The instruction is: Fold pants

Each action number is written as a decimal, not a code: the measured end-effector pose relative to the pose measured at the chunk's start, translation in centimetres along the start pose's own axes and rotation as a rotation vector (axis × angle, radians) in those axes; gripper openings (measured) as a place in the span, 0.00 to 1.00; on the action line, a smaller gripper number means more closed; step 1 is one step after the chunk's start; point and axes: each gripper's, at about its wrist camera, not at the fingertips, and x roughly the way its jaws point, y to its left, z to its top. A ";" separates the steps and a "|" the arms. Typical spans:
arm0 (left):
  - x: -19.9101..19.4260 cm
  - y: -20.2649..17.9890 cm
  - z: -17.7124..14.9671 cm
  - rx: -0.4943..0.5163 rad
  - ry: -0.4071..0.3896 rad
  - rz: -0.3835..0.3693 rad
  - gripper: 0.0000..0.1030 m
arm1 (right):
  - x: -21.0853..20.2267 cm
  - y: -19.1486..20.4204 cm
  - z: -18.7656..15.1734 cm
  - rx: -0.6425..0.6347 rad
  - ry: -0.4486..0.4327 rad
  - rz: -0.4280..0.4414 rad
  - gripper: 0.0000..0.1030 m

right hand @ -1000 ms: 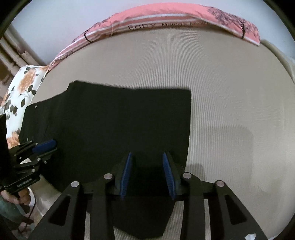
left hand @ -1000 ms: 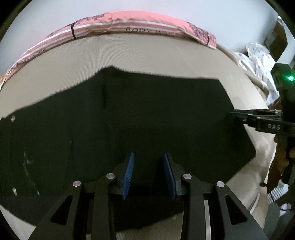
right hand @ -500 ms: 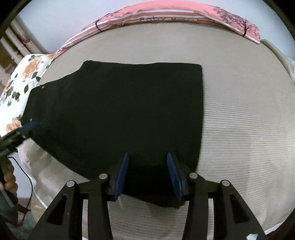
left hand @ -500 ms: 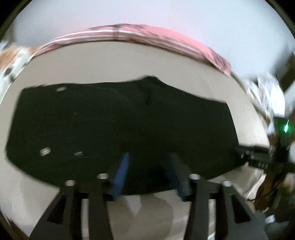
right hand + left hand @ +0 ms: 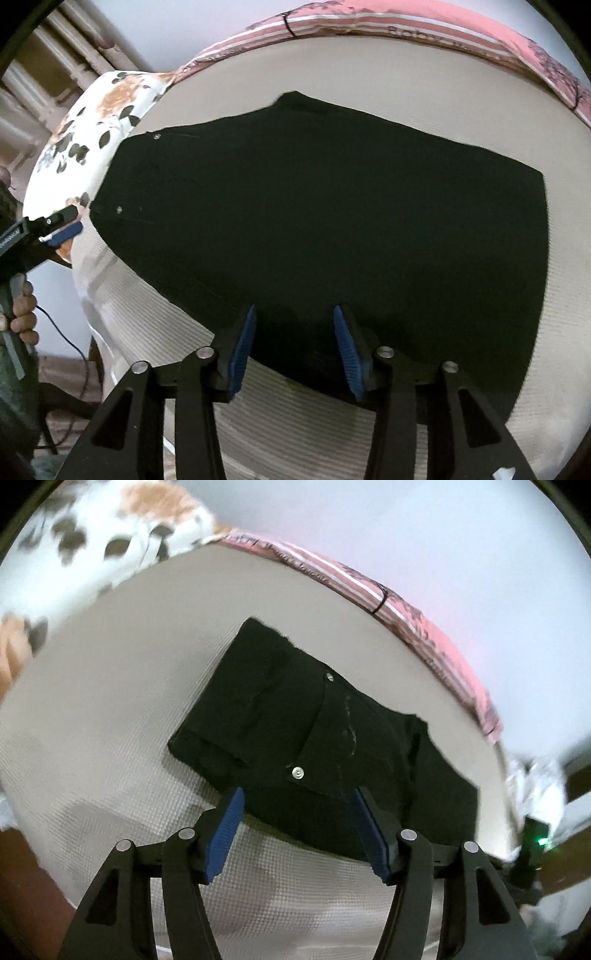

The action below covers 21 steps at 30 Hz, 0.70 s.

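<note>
Black riveted pants lie folded flat on the ribbed beige bed; left tool and right tool gape wide, empty.

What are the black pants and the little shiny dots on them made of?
The black pants look like thick matte woven cloth, maybe denim: stitched seams and a pocket edge show. The shiny dots look like metal rivets or buttons: round, silver and glinting.

Soft, even daylight; fisheye bends the edges, left view smears the floral pillow, black pants swallow detail.
</note>
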 end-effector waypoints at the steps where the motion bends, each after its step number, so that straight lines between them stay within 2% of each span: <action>1: 0.2 1.0 0.1 -0.043 0.014 -0.032 0.61 | 0.0 0.1 0.2 0.005 -0.003 0.008 0.54; 5: 1.3 4.2 0.3 -0.185 0.051 -0.110 0.61 | -0.7 0.4 1.4 0.019 -0.041 0.021 0.57; 10: 2.5 7.4 0.3 -0.297 0.069 -0.177 0.61 | -0.9 -0.3 2.5 0.052 -0.052 -0.001 0.57; 17: 4.1 9.7 0.7 -0.355 0.084 -0.239 0.61 | 0.0 -0.3 2.5 0.088 -0.030 -0.012 0.57; 21: 4.5 10.2 1.4 -0.349 0.072 -0.271 0.61 | 0.2 0.0 2.7 0.091 -0.027 -0.025 0.57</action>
